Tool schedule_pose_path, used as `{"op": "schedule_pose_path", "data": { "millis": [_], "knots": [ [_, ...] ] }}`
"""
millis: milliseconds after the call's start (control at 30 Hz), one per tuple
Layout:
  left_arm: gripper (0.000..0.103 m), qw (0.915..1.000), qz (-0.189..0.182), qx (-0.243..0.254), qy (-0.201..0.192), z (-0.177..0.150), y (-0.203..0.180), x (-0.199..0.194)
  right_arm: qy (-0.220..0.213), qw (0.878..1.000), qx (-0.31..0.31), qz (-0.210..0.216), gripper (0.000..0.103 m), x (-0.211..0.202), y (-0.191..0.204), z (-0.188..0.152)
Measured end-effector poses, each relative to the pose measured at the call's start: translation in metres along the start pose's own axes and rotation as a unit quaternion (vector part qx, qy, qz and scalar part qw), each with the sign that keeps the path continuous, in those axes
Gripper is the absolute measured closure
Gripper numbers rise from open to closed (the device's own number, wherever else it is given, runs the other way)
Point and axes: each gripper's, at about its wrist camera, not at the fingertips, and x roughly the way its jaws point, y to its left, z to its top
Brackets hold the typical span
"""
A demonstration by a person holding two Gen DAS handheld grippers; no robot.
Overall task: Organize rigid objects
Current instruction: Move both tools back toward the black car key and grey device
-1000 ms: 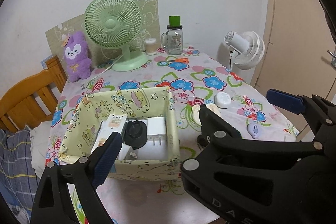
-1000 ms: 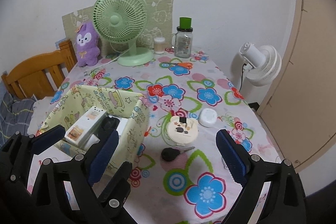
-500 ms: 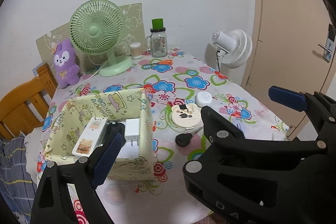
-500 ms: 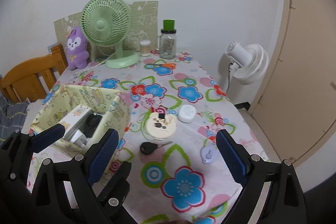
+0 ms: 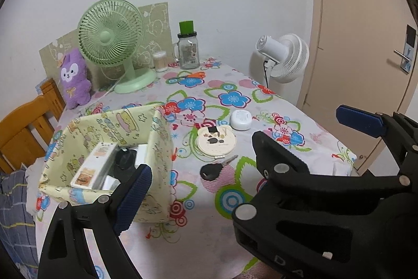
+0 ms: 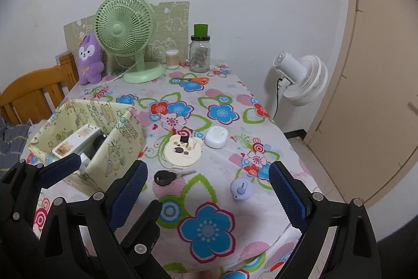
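Note:
Both grippers hover low over the table's near edge, side by side and overlapping. My right gripper [image 6: 207, 192] is open and empty. Ahead of it lie a black car key [image 6: 166, 177], a lilac round piece [image 6: 241, 189], a cream bear-shaped case [image 6: 183, 152] and a white oval case [image 6: 216, 136]. My left gripper [image 5: 209, 187] is open too. Its right finger is hidden behind the right gripper [image 5: 308, 128]. The yellow fabric box [image 5: 156, 137] stands left of the key [image 5: 211, 171]. It holds a white remote-like box, a white charger and a black item.
At the back stand a green fan [image 5: 112, 35], a purple plush [image 5: 74, 77], a green-lidded jar [image 5: 188, 51] and orange scissors [image 5: 194, 75]. A wooden chair [image 5: 23, 127] is on the left. A white floor fan [image 5: 284, 58] and a door [image 5: 365, 43] lie beyond the table's right edge.
Both grippers have drawn back from the box and drifted right together, so the box sits further left and smaller in both views. The lilac piece has come into the right wrist view. The jaws are unchanged.

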Motion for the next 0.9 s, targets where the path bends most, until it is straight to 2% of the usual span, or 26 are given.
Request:
{"op": "schedule_pose_path", "data": {
  "millis": [400, 900],
  "knots": [
    [0.009, 0.9995, -0.020, -0.021, 0.013, -0.009, -0.009, 0.024, 0.001, 1.000, 0.005, 0.008, 0.007, 0.019, -0.018, -0.014],
    [0.009, 0.9993, -0.024, -0.019, 0.021, -0.020, -0.021, 0.056, 0.020, 0.999, 0.014, 0.025, 0.008, 0.054, -0.036, -0.031]
  ]
}}
